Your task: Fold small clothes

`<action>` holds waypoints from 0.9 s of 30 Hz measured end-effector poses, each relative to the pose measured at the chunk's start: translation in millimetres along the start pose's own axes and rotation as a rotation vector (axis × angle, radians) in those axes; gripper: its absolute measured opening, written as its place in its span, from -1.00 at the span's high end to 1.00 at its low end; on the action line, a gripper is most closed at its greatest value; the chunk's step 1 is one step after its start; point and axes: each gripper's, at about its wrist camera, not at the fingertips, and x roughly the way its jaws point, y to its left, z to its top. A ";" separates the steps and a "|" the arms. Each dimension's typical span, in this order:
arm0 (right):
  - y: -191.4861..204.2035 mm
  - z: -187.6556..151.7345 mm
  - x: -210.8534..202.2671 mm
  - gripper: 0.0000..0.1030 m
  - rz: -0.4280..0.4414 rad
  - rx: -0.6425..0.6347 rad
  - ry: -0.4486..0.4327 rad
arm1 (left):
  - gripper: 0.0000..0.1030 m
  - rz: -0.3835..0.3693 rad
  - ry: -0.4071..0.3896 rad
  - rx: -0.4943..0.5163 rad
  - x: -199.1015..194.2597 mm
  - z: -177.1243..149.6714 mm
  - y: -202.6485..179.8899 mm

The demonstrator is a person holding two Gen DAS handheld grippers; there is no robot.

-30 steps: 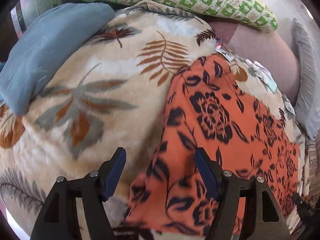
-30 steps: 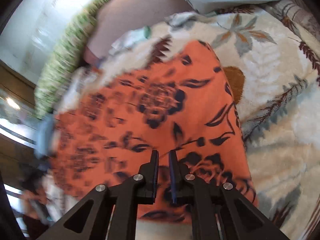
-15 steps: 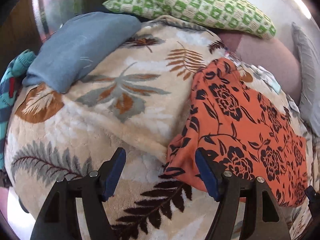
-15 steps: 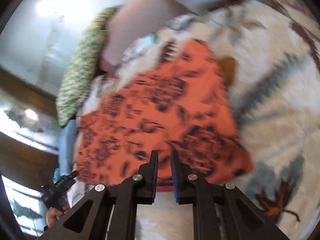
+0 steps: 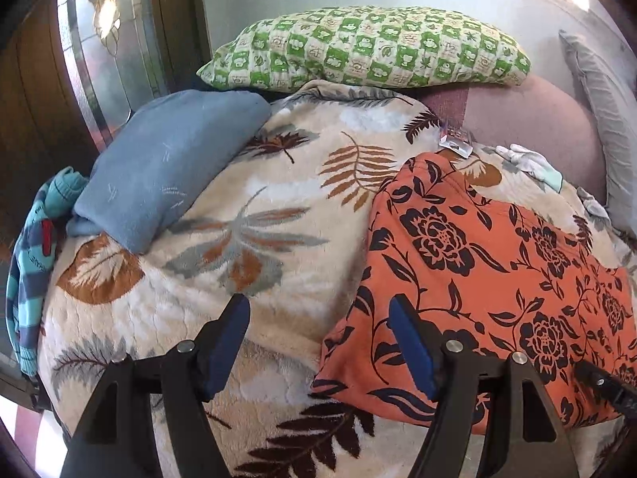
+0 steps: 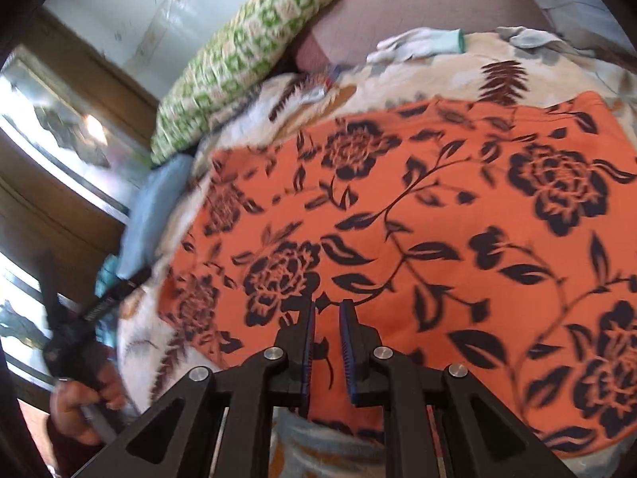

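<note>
The left claw (image 5: 318, 342) points down with its two blue fingers (image 5: 410, 348) spread wide and nothing between them. The right claw (image 6: 326, 330) points down too, its fingers nearly together, a thin gap left, holding nothing. A hand (image 6: 85, 410) grips the left claw's handle.

Each gripper (image 5: 318, 342) is black, with blue pads (image 6: 308, 338) and silver screws.

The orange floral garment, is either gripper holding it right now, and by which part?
Neither. The orange floral garment lies flat on the leaf-print blanket. The left gripper is open and empty; the right gripper is nearly shut above the cloth, nothing between its fingers.
</note>
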 end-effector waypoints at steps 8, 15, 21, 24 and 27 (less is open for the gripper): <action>-4.7 -5.5 -10.7 0.69 -0.003 -0.023 -0.012 | -0.42 0.020 -0.033 0.042 -6.1 0.2 -8.2; 11.5 -7.8 -45.3 0.69 0.016 -0.099 -0.121 | -0.45 0.033 -0.067 0.066 -17.8 -2.3 -8.1; 23.5 -11.3 -47.7 0.69 0.024 -0.144 -0.120 | -0.46 0.044 -0.079 0.073 -21.2 -3.8 -6.0; 26.6 -13.8 -35.8 0.69 0.019 -0.156 -0.079 | -0.46 0.044 -0.072 0.080 -18.3 -4.3 -7.3; 25.5 -14.9 -25.6 0.69 0.009 -0.152 -0.054 | -0.46 0.035 -0.062 0.091 -14.8 -5.3 -10.5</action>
